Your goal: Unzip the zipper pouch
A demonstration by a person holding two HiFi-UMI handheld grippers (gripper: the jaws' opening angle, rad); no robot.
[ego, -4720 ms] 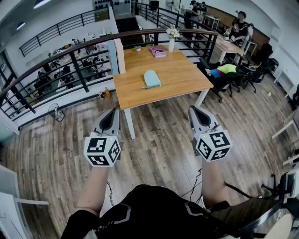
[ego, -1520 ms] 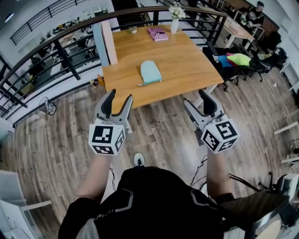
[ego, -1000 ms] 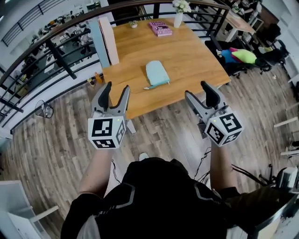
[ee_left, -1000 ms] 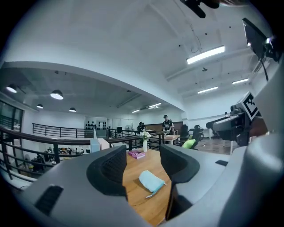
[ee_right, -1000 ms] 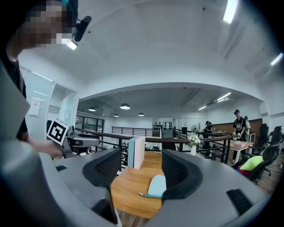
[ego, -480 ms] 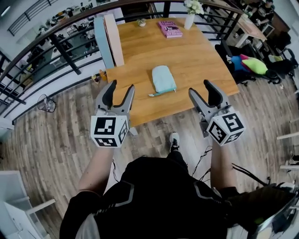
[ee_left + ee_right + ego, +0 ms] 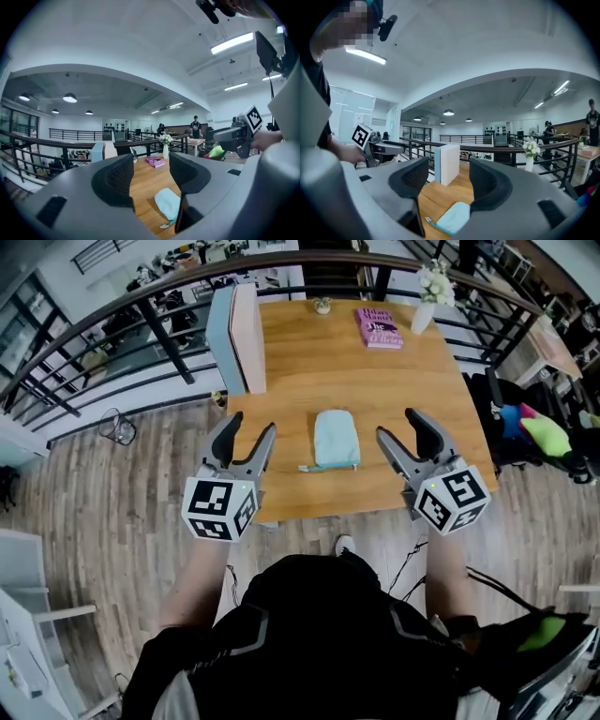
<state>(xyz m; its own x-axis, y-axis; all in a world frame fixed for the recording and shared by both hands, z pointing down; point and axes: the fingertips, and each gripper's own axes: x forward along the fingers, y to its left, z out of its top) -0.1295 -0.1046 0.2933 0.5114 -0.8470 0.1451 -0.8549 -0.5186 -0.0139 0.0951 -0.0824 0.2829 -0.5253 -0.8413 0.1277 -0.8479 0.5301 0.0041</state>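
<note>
A pale teal zipper pouch (image 7: 336,438) lies flat near the front of the wooden table (image 7: 300,362), with its zipper tab trailing at its near left corner. It also shows in the left gripper view (image 7: 168,205) and the right gripper view (image 7: 452,218). My left gripper (image 7: 246,431) hovers open to the left of the pouch, above the table's front edge. To the pouch's right my right gripper (image 7: 405,427) is held open. Both sets of jaws are empty and touch nothing.
A tall pale blue and pink box (image 7: 237,338) stands at the table's left edge. A pink book (image 7: 379,326) and a white vase of flowers (image 7: 427,298) sit at the far side. A dark railing (image 7: 141,306) runs behind. Chairs (image 7: 530,432) stand to the right.
The person has walked up to the table; the pouch now lies between the two grippers. Both grippers stay open and empty.
</note>
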